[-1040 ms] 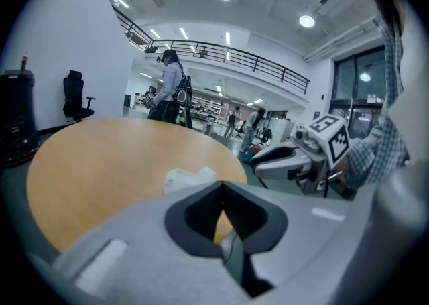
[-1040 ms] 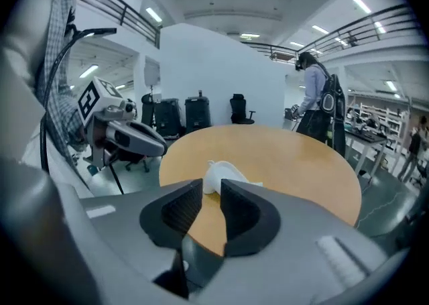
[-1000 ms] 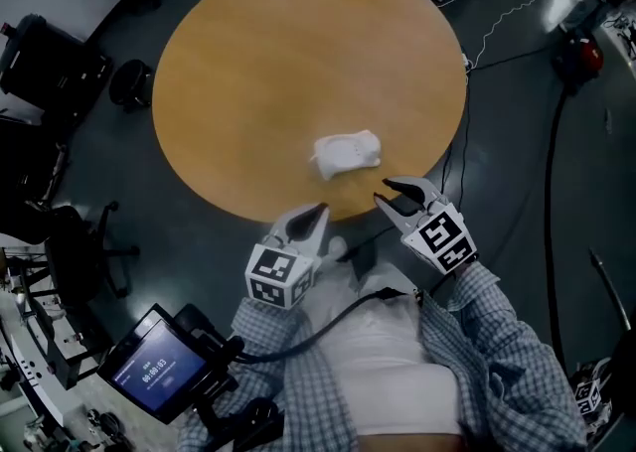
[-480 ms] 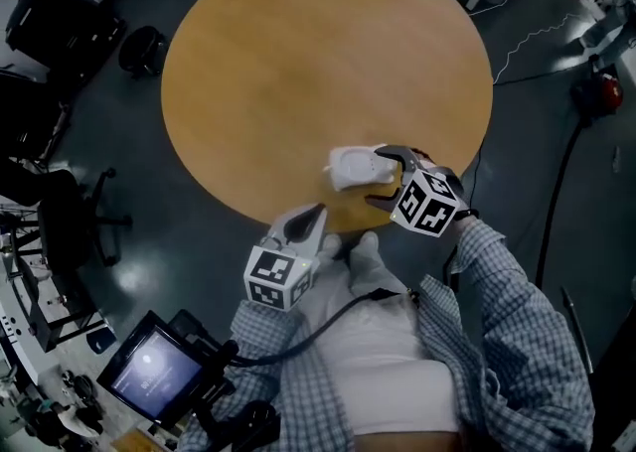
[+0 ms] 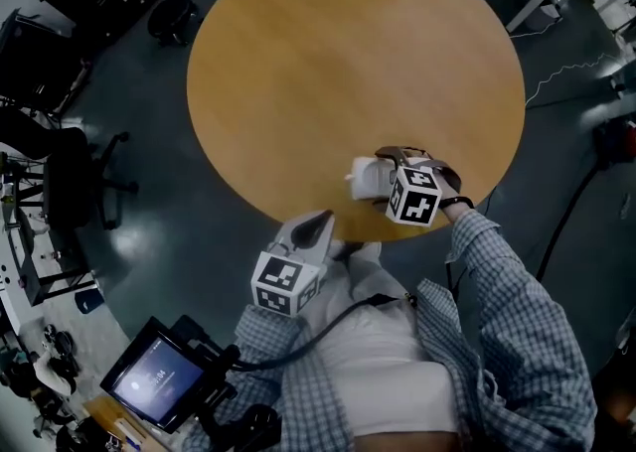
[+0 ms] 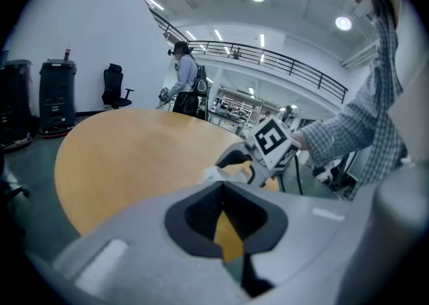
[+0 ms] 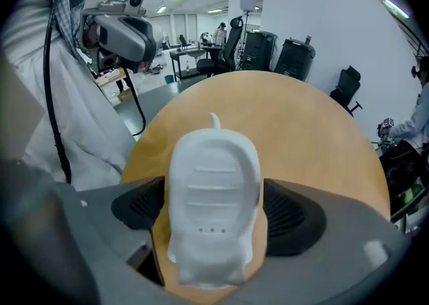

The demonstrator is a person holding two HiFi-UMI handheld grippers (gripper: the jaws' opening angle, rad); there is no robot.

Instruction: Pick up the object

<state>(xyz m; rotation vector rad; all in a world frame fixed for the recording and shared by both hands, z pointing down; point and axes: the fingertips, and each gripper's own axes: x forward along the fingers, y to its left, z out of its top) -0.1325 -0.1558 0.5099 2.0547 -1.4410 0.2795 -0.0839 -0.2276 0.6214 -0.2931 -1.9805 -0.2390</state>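
Note:
A white moulded plastic object (image 5: pixel 364 180) lies near the front edge of the round wooden table (image 5: pixel 338 53). My right gripper (image 5: pixel 378 175) straddles it. In the right gripper view the object (image 7: pixel 214 196) fills the space between the black pads (image 7: pixel 289 214). The jaws are opening, and a thin gap shows on the right side. My left gripper (image 5: pixel 316 223) hangs just off the table's near edge, close to the person's body, with its tips together and nothing held. From the left gripper view, the right gripper (image 6: pixel 242 160) and the object (image 6: pixel 212 174) show ahead.
The table's near rim (image 5: pixel 328 226) runs between the two grippers. Office chairs (image 5: pixel 70 172) stand on the dark floor at the left. A small screen unit (image 5: pixel 159 380) sits at the lower left, and cables (image 5: pixel 566 231) trail on the right. A distant person (image 6: pixel 184 76) stands beyond the table.
My right gripper has moved from off the table's edge forward over the white object. Its jaws have spread and now straddle the object. The left gripper has stayed put.

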